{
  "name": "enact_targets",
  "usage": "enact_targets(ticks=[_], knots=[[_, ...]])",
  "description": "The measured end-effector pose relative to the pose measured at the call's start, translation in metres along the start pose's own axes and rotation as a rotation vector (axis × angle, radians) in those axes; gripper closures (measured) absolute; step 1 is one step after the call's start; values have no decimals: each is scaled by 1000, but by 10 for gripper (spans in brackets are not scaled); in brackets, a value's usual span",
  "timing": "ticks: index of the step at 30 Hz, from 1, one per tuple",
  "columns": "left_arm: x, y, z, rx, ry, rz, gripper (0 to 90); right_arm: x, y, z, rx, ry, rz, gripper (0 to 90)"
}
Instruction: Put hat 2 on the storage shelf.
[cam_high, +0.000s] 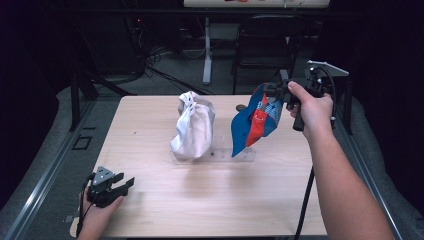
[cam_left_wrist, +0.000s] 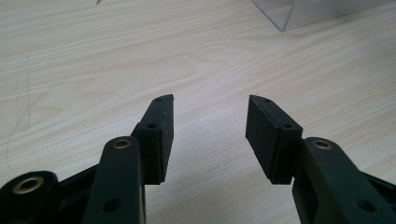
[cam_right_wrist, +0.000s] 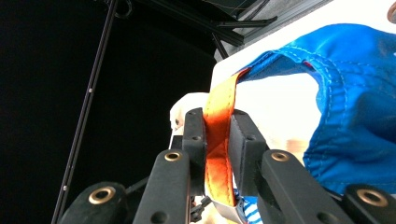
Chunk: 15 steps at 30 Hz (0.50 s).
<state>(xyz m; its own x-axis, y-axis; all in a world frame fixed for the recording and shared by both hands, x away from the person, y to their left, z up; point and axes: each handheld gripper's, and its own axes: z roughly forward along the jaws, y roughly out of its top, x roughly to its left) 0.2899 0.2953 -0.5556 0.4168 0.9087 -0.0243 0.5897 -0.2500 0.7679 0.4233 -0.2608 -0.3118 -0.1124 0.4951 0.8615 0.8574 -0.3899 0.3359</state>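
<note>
Progress looks to us about halfway, judging by how things lie. Starting at the left, our left gripper rests low on the pale wooden table near its front corner, its jaws spread wide with nothing between them, and its own view has bare wood grain ahead of its pads. Moving toward the middle, we see a cream-white fabric cap propped upright on a clear acrylic stand, so that one seems already placed. To the right of it hangs the blue fabric cap with an orange strap and a patterned panel, lifted clear of the table and just beside the free end of the stand. Our right gripper is clamped on the orange strap, the jaws narrowed on it, with blue cloth draping off to one side. What is left, we judge, is to lower this cap onto the stand next to the white one and let go. The white cap stands close and could be nudged; whether the stand has a free peg there we cannot tell, the acrylic being nearly invisible. Beyond the table stand a dark folding chair and floor cables, well apart from the work.
</note>
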Motion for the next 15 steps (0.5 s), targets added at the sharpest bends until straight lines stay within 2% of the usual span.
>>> enact_targets(ticks=[2,7,13,15], knots=[[0,0,0,2,1,2,525,0,1,-2,6,-5,-12,782],[1,0,-1,5,0,-1,525,-3,1,-5,3,-19,-5,781],[0,0,0,-1,0,1,525,-2,-2,6,7,-18,-4,781],[0,0,-1,2,1,1,525,-3,-3,12,29,-21,-15,781]])
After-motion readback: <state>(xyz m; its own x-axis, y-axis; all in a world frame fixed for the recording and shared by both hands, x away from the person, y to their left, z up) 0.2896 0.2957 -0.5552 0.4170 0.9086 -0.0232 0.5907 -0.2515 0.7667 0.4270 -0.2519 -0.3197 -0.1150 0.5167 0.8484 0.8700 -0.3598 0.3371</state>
